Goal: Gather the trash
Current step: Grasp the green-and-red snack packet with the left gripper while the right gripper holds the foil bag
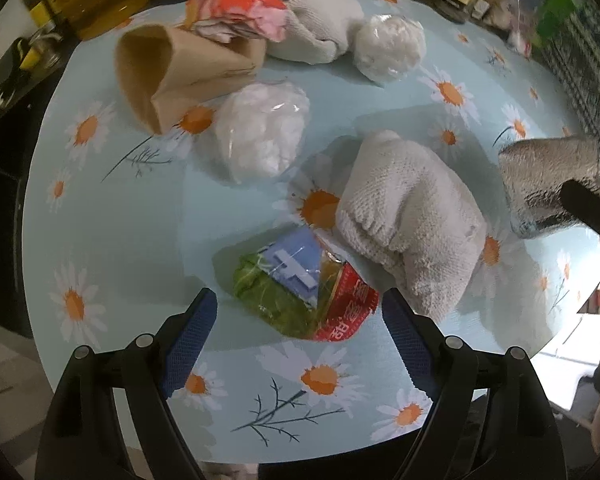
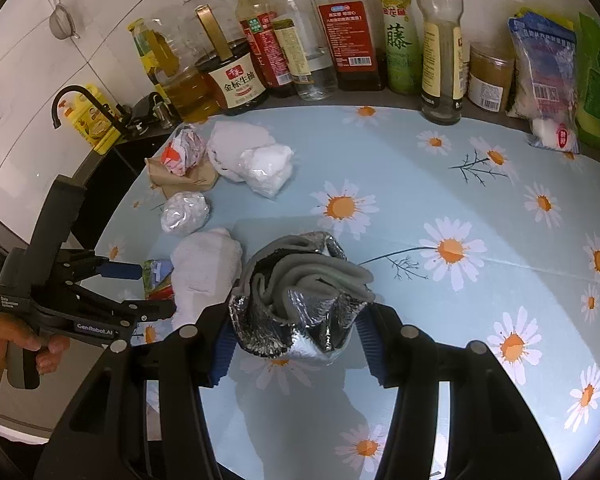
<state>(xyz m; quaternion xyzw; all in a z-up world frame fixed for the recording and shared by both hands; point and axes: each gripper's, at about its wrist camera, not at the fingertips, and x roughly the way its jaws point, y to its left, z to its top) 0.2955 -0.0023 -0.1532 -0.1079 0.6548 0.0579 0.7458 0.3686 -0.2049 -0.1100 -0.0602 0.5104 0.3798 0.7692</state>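
My left gripper (image 1: 296, 320) is open, its blue pads on either side of a crumpled green, blue and red snack wrapper (image 1: 300, 288) lying on the daisy tablecloth (image 1: 140, 240). My right gripper (image 2: 294, 332) is shut on a silver foil and grey foam bundle (image 2: 300, 300), also seen at the right of the left wrist view (image 1: 548, 184). A white cloth wad (image 1: 408, 220) lies right of the wrapper. The left gripper shows in the right wrist view (image 2: 140, 276) beside the wrapper (image 2: 158, 276).
Two clear plastic balls (image 1: 264, 132) (image 1: 388, 46), a brown paper bag (image 1: 180, 76), red and pink crumpled paper (image 1: 240, 8) and another white cloth (image 1: 320, 20) lie farther back. Sauce and oil bottles (image 2: 328, 28) line the table's far edge. A black tap (image 2: 72, 100) stands at left.
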